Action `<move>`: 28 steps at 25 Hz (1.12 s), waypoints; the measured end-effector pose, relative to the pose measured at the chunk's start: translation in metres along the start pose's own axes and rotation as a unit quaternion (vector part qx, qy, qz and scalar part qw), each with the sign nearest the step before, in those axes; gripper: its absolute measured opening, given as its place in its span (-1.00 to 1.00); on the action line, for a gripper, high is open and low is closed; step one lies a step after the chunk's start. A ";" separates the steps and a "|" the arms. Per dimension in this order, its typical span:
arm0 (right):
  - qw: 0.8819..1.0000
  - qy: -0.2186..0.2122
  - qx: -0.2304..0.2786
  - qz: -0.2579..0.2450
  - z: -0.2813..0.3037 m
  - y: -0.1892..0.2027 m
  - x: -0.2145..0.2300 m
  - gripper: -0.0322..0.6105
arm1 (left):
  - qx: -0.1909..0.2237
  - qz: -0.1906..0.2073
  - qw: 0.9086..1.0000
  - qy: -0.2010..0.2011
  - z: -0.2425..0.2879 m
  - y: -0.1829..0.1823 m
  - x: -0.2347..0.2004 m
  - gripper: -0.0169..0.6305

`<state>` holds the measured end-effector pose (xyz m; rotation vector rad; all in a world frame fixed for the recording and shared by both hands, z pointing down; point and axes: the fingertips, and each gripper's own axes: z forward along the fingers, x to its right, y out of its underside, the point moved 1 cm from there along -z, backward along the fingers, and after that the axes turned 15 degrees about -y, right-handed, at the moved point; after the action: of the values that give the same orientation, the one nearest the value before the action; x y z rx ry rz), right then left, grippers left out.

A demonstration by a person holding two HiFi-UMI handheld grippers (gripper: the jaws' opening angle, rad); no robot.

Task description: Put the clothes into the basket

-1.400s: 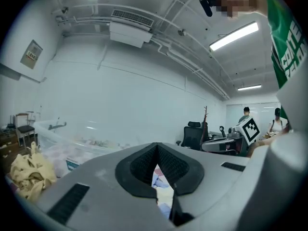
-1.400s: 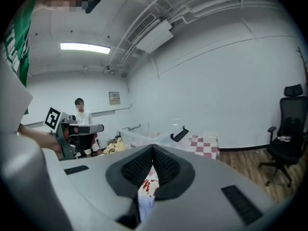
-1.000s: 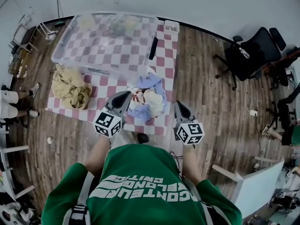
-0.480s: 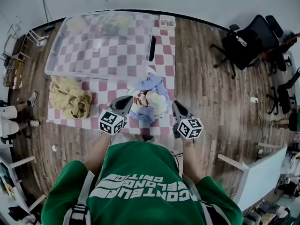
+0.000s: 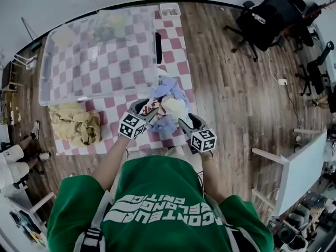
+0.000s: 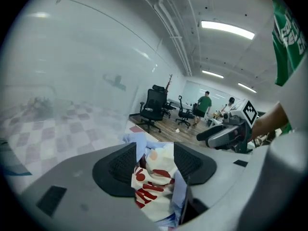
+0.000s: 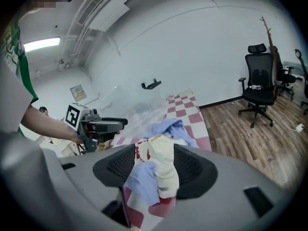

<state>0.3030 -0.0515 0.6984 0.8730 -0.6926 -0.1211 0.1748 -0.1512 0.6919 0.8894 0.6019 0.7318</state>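
Just opened, on both left tongs [image 6: 155, 153] and right tongs [image 7: 154, 153]: jaws apart, straddling the clothes [image 5: 167, 109] from either side (white, red-printed, pale blue) without clamping. Heaped at the near right corner of the checked mat [image 5: 176, 51], just beside the clear basket [image 5: 105, 62]. Near the mat's left edge, a yellowish heap [image 5: 73, 125].

basket [image 5: 105, 94] wall behind clothes [image 5: 170, 106], bare floor [image 5: 231, 104] right

Pink-checked cloth [image 5: 177, 61], blue-and-cream clothes [image 5: 171, 102]
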 end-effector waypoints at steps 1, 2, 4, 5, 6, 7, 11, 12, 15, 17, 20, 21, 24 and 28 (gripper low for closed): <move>1.000 0.007 -0.007 0.006 0.002 0.010 -0.001 -0.14 | -0.009 0.014 1.000 0.014 0.007 0.007 0.004 -0.23; 1.000 0.014 -0.011 0.014 0.004 0.019 -0.002 -0.11 | -0.017 0.027 0.999 0.027 0.014 0.014 0.007 -0.17; 0.999 0.026 -0.017 0.030 0.010 0.036 -0.004 -0.06 | -0.028 0.042 0.998 0.046 0.026 0.024 0.010 -0.07; 0.999 0.028 -0.021 0.035 0.013 0.043 -0.004 -0.04 | -0.032 0.046 0.997 0.050 0.032 0.028 0.010 -0.03; 0.998 0.030 -0.026 0.041 0.017 0.050 -0.003 -0.01 | -0.037 0.049 0.997 0.053 0.038 0.031 0.009 -0.02; 0.998 0.033 -0.029 0.048 0.020 0.057 -0.003 0.01 | -0.042 0.053 0.996 0.057 0.045 0.035 0.007 -0.01; 0.994 0.064 -0.022 0.089 0.028 0.084 -0.004 0.03 | -0.062 0.081 0.992 0.080 0.072 0.049 0.004 0.07; 0.993 0.071 -0.024 0.094 0.030 0.091 -0.004 0.04 | -0.066 0.084 0.991 0.081 0.077 0.052 0.003 0.08; 0.990 0.091 -0.034 0.103 0.040 0.111 -0.003 0.08 | -0.079 0.100 0.988 0.083 0.089 0.064 0.002 0.11; 0.987 0.112 -0.036 0.109 0.046 0.123 0.001 0.09 | -0.087 0.111 0.986 0.085 0.097 0.074 0.003 0.14; 0.983 0.141 -0.030 0.115 0.054 0.130 0.011 0.10 | -0.098 0.113 0.985 0.087 0.107 0.086 0.002 0.14; 0.982 0.148 -0.027 0.115 0.057 0.129 0.015 0.10 | -0.101 0.112 0.984 0.090 0.109 0.089 0.003 0.14; 0.981 0.156 -0.022 0.113 0.067 0.123 0.030 0.10 | -0.107 0.107 0.983 0.100 0.113 0.093 0.006 0.14; 0.982 0.156 -0.021 0.101 0.077 0.109 0.051 0.10 | -0.118 0.086 0.982 0.117 0.113 0.097 0.013 0.14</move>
<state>0.2771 -0.0507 0.8395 0.7558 -0.4783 0.1810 0.2348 -0.1524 0.8290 0.6437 0.6351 1.0512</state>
